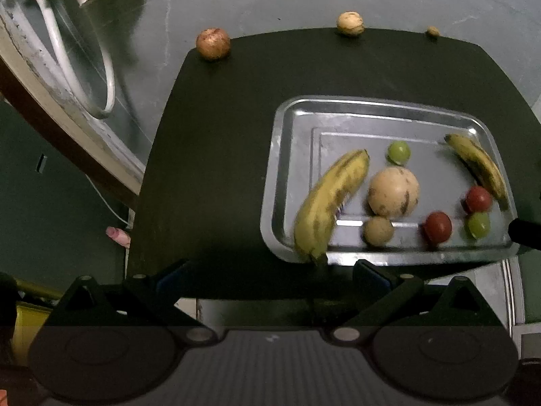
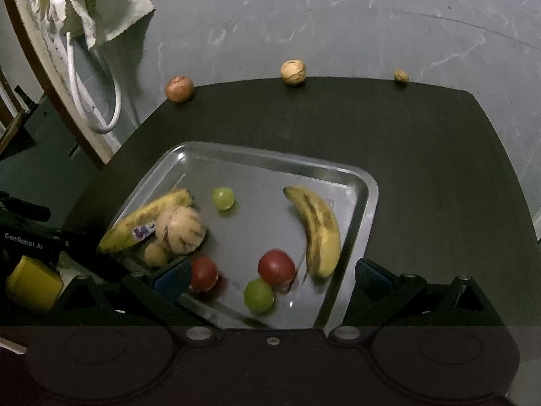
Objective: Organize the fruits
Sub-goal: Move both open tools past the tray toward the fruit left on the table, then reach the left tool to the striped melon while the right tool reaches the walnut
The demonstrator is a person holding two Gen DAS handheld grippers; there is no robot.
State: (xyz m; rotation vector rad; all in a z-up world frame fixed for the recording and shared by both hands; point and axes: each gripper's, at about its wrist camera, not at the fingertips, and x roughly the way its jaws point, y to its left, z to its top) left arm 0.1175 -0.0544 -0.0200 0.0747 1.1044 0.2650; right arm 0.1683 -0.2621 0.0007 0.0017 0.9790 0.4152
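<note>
Dark table (image 2: 405, 142) holds the fruit tray (image 2: 367, 203) ahead of both tools (spread, empty).

Both black tools (image 1: 272, 275) (image 2: 272, 279) carry blue finger pads (image 2: 170, 275) (silver screws at the pivots).

A dark surface (image 2: 405, 142) lies ahead of the tongs. Past its far edge is a grey floor (image 2: 338, 17) with pale marks. Up and to the left of the tongs, a white cloth (image 2: 101, 17) hangs over a white bent tube (image 2: 101, 101). A wooden edge (image 1: 50, 128) runs slanted on the left. Low on the left is something yellow (image 2: 32, 284), and something small and pink (image 1: 118, 235).
</note>
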